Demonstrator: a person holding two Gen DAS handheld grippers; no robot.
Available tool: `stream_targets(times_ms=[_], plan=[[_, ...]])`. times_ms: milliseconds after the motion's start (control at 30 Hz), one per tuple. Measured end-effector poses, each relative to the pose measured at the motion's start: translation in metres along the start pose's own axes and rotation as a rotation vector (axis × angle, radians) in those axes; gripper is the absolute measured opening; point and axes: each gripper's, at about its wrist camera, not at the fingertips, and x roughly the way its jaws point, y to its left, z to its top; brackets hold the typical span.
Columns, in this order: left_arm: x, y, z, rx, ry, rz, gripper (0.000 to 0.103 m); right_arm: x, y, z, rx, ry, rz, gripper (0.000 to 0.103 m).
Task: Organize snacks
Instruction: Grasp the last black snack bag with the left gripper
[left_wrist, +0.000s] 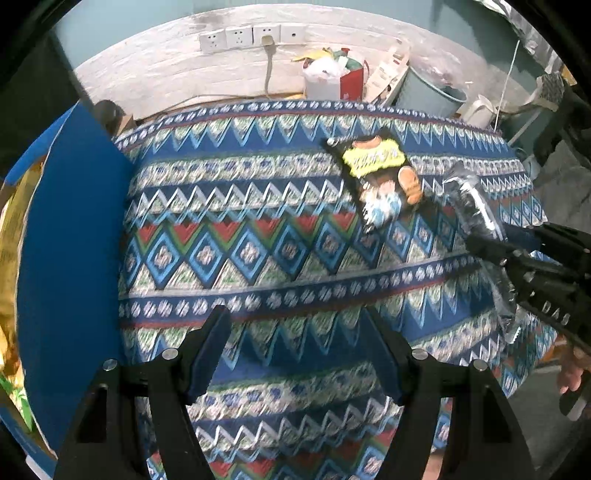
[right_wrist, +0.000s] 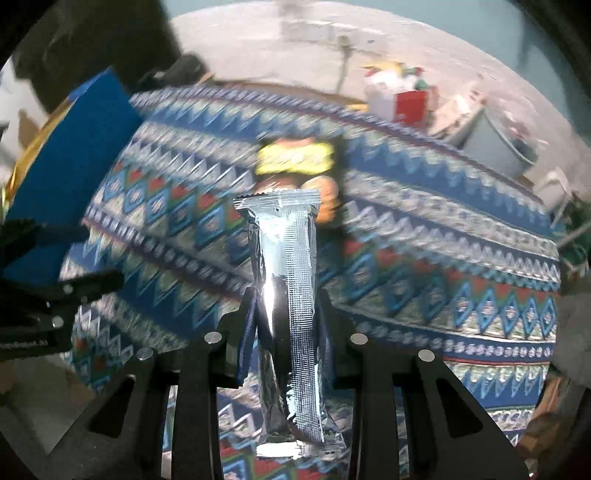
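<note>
Clamped between the blue-padded fingers of the right gripper (right_wrist: 286, 328): a long silver foil snack packet (right_wrist: 286, 280), upright, crimped top edge well beyond the fingertips, lower end hanging below them. Left gripper (left_wrist: 295, 347) spread wide with nothing between its fingers, hovering over the blue, zigzag-patterned woven tablecloth (left_wrist: 258, 236). Farther out, flat on the cloth and apart from both claws, a black snack bag with a yellow label (left_wrist: 380, 177). At the left edge, a tall blue box (left_wrist: 74, 258). Beyond, white wall sockets (left_wrist: 251, 36).
</note>
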Motion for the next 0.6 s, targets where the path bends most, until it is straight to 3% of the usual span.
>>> stream_targets(times_ms=[367,433,600], plan=[[0.020,-0.027,0.049,-0.092,-0.027,-0.028,0.083,0.002,-0.058,0.028,0.161,-0.060,-0.067,0.028],[0.023,-0.035,0.060,-0.077,-0.047,-0.010,0.088,0.002,-0.065,0.032,0.178,-0.065,-0.078,0.028],[0.034,-0.048,0.080,-0.056,-0.045,0.010,0.088,0.004,-0.072,0.042,0.177,-0.077,-0.098,0.028]])
